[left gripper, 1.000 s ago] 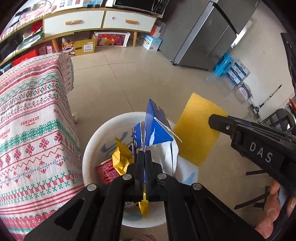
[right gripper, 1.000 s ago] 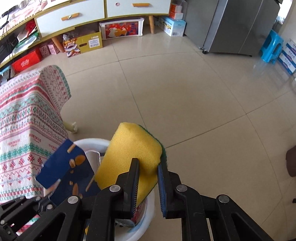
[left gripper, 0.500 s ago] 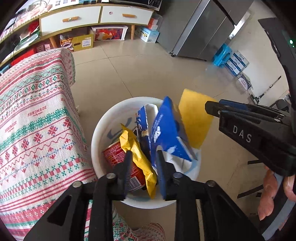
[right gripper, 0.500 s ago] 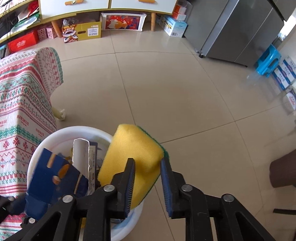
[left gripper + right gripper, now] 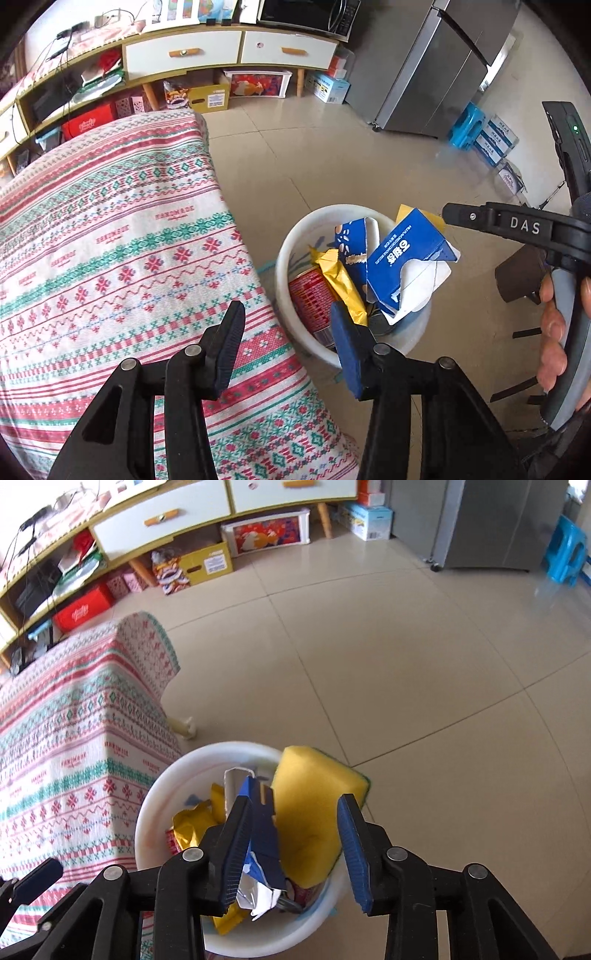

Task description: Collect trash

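While poised above the white basin (image 5: 155, 812) at lower centre of the right wrist view, right gripper (image 5: 291, 849) has just been parting its jaws, with the yellow sponge (image 5: 314, 812) between them yet no pad pressing on it; leans on the basin's far-right rim, long axis tilted up and away from the jaws, green scouring edge toward the right; looks released, free to settle among the rubbish.

Seen at bottom centre of the left wrist view, left gripper (image 5: 288, 347) likewise just opened, nothing between its jaws; hangs over the edge of the patterned tablecloth (image 5: 110, 240), with the basin (image 5: 291, 243) just right of it in frame; blue carton (image 5: 402, 266), yellow wrapper (image 5: 340, 280) and red can (image 5: 310, 299) lying inside the basin.

Judged: both loads dropped; sponge nearer the right jaws should a nudge inward be wanted.
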The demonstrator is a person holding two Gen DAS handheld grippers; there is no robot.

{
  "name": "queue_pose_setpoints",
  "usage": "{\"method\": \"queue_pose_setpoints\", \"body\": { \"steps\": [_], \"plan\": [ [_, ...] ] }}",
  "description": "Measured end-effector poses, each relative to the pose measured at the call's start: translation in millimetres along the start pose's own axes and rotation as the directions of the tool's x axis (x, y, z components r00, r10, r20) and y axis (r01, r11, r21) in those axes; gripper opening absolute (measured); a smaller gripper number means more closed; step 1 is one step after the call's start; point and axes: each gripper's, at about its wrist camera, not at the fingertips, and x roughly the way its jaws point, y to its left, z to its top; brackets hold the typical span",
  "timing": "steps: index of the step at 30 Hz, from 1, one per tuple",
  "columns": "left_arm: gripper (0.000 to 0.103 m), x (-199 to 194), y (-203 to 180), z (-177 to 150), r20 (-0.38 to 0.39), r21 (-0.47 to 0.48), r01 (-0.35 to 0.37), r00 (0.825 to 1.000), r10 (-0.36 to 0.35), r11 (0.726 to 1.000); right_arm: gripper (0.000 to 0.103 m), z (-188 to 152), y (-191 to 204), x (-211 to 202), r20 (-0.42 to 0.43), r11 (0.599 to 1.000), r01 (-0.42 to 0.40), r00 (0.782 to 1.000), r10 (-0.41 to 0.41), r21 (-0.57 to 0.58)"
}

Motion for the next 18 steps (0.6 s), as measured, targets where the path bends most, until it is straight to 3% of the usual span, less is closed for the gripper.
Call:
{"method": "queue_pose_setpoints", "body": {
  "steps": [4,9,11,15,18],
  "plan": [
    [0.05,-22.6,14.8,-9.1,0.025,-0.003,-0.03,0.999,0.03,1.0,0.042,-4.6,-7.7,-26.7,0.064,0.993,-0.092,0.994,0.088,0.075],
    [0.052,-53.6,28.7,-24.1,0.05,-0.006,-0.092,0.994,0.092,0.996,0.051,-25.2,14.9,-50.8,0.116,0.994,-0.096,0.989,0.089,0.051],
    [0.06,-64.8,29.8,-30.9,0.054,-0.001,-0.102,0.993,0.102,0.995,0.059,-39.5,29.2,-52.5,0.107,0.996,-0.082,0.991,0.079,0.023],
    [0.069,-90.8,32.3,-48.1,0.093,0.012,-0.148,0.985,0.146,0.989,0.061,-71.5,52.0,-64.0,0.122,0.997,-0.08,0.989,0.078,0.006],
    [0.07,-107.4,33.0,-59.9,0.108,0.009,-0.184,0.977,0.182,0.983,0.076,-94.5,61.7,-85.8,0.192,0.997,-0.072,0.979,0.067,0.021]
  ]
}}
